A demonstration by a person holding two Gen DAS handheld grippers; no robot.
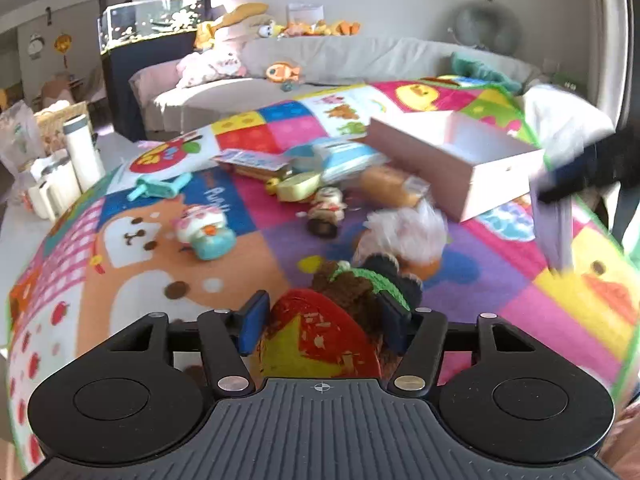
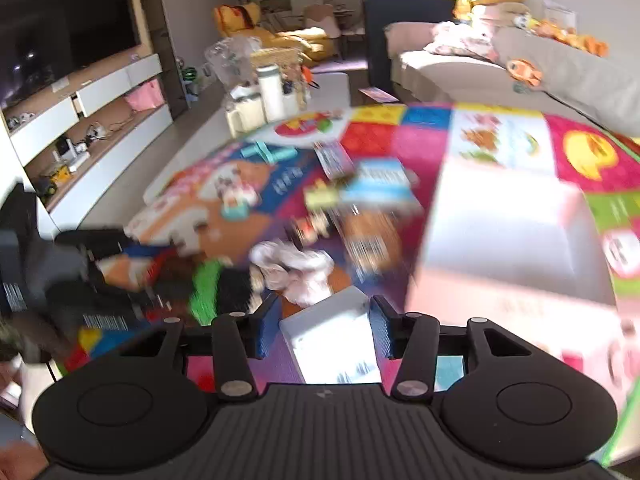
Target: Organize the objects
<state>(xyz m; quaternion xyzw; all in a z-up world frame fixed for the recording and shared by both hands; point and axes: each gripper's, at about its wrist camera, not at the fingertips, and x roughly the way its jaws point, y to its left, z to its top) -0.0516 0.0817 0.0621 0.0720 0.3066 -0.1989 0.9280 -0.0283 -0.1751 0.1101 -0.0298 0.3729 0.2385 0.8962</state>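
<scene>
My left gripper is shut on a plush toy with a red and yellow cap and a brown, green and black body, held low over the colourful play mat. My right gripper is shut on a white flat packet; it shows at the right edge of the left wrist view with the packet hanging down. An open pink box lies on the mat at the right and appears blurred in the right wrist view. A white fluffy toy lies just beyond the plush.
Scattered on the mat: a small duck figure, a teal tool, a brown snack bag, blue packets, small figurines. White bottles stand left of the mat. A grey sofa with plush toys lies behind.
</scene>
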